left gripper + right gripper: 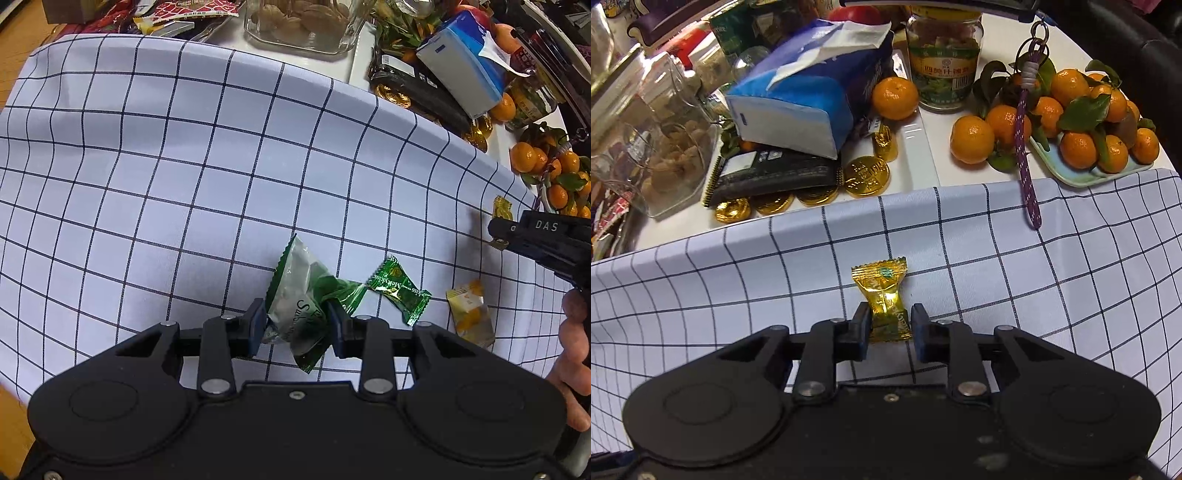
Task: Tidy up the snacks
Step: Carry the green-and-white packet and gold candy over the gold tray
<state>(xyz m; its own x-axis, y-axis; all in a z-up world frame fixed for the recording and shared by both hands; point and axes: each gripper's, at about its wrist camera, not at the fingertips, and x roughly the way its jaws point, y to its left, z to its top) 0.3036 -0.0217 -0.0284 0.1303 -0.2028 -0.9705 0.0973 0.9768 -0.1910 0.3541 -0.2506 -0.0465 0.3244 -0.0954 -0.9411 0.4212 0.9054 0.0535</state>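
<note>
In the left wrist view my left gripper [297,321] is shut on a green and silver snack packet [299,291], held just over the checked cloth [147,184]. A small green candy [400,290] and a yellow candy [470,314] lie on the cloth to its right. The right gripper's body [543,240] shows at the right edge, with a gold candy [501,208] at its tip. In the right wrist view my right gripper [889,326] is shut on that gold-wrapped candy [884,295], low over the cloth [1034,277].
Behind the cloth stand a blue tissue pack [812,99], a black packet [775,177], gold foil coins [866,175], a glass jar of nuts [665,155], a labelled jar [943,62] and a tray of mandarins [1082,125]. A purple cord [1027,147] hangs over the cloth's far edge.
</note>
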